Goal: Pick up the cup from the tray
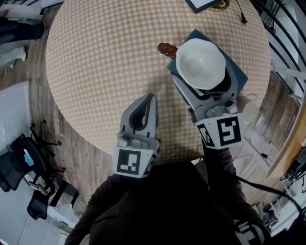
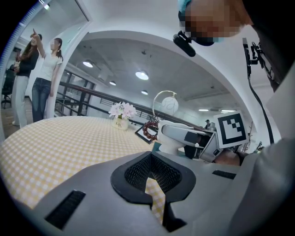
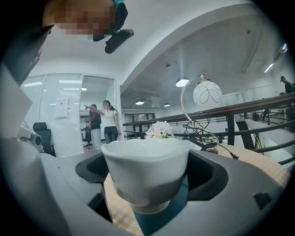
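A white footed cup [image 1: 201, 62] sits between the jaws of my right gripper [image 1: 203, 80], which is shut on it. The cup is held just above a dark teal tray [image 1: 238, 72] on the round checked table [image 1: 105, 62]. In the right gripper view the cup [image 3: 146, 170] fills the gap between the jaws, its foot over the teal tray [image 3: 159, 221]. My left gripper [image 1: 150, 99] is shut on nothing, low over the cloth near the table's front edge. From the left gripper view the cup [image 2: 169, 138] and right gripper [image 2: 196, 138] show to the right.
A brown bead bracelet [image 1: 167, 49] lies beside the tray's left corner. A framed card [image 1: 205, 4], a cable [image 1: 242, 17], a flower vase [image 2: 120, 115] and a globe lamp [image 3: 206, 93] stand at the far side. Two people [image 2: 41, 78] stand beyond the table.
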{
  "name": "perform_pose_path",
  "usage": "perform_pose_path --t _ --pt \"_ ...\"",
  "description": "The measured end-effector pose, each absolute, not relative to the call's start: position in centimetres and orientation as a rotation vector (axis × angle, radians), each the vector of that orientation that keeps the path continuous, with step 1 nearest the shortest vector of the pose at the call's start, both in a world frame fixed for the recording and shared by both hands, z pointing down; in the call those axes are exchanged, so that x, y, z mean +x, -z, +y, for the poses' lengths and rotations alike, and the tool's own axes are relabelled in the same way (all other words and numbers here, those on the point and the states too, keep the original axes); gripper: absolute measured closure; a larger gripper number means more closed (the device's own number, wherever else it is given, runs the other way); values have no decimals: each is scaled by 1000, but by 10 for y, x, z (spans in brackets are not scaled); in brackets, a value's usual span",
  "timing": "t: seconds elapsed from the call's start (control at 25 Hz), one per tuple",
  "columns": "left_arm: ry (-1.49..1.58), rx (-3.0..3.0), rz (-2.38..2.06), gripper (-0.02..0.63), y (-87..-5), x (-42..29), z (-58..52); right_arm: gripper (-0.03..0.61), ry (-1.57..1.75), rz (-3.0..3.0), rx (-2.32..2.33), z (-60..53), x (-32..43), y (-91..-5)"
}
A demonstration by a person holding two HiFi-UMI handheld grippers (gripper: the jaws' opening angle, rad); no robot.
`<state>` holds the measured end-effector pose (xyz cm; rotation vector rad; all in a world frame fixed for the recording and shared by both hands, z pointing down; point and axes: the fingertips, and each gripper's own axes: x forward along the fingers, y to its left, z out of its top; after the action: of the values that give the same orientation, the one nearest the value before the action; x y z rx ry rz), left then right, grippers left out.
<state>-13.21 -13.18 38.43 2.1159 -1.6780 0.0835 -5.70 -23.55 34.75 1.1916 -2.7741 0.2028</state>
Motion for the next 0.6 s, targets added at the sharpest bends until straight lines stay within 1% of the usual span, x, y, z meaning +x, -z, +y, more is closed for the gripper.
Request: perform_pose_path --t 0.32,0.6 --pt "-59 2035 -1789 611 -382 -167 -114 114 -208 -2863 1036 -219 -107 -346" --pt "-46 1960 -1889 611 -384 -204 -94 114 -244 -2891 861 -197 -161 -365"
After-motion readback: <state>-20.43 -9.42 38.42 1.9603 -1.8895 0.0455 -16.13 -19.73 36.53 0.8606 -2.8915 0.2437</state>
